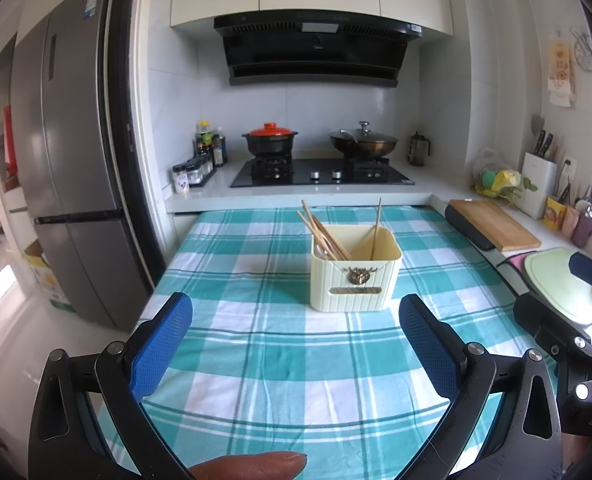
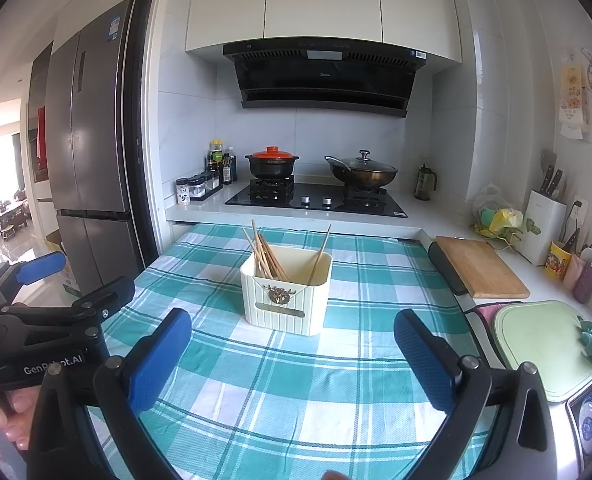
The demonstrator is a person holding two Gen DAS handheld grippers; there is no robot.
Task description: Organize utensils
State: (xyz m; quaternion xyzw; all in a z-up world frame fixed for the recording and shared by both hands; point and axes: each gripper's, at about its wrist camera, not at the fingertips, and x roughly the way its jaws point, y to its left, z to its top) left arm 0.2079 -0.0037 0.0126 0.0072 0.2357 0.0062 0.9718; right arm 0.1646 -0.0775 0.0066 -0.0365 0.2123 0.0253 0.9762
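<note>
The cream plastic holder (image 1: 355, 276) stands on the checked tablecloth (image 1: 256, 360), beyond both grippers and apart from them. In the left wrist view it sits ahead of the left gripper (image 1: 296, 316), slightly right of the midline between the 2 spread blue fingers (image 1: 162, 344). In the right wrist view it sits ahead of the right gripper (image 2: 292, 332), a little left of centre. Both sets of jaws are wide apart and hold nothing.

The holder is squarish with rounded corners, vertical ribbing and a small metallic ornament on its near face. Thin wooden chopsticks (image 1: 322, 234) lean in a bunch at its left side, and 1 single chopstick (image 1: 376, 228) leans at the right. The finger pads are textured blue, on black frames. The cloth is teal-and-white woven fabric.
</note>
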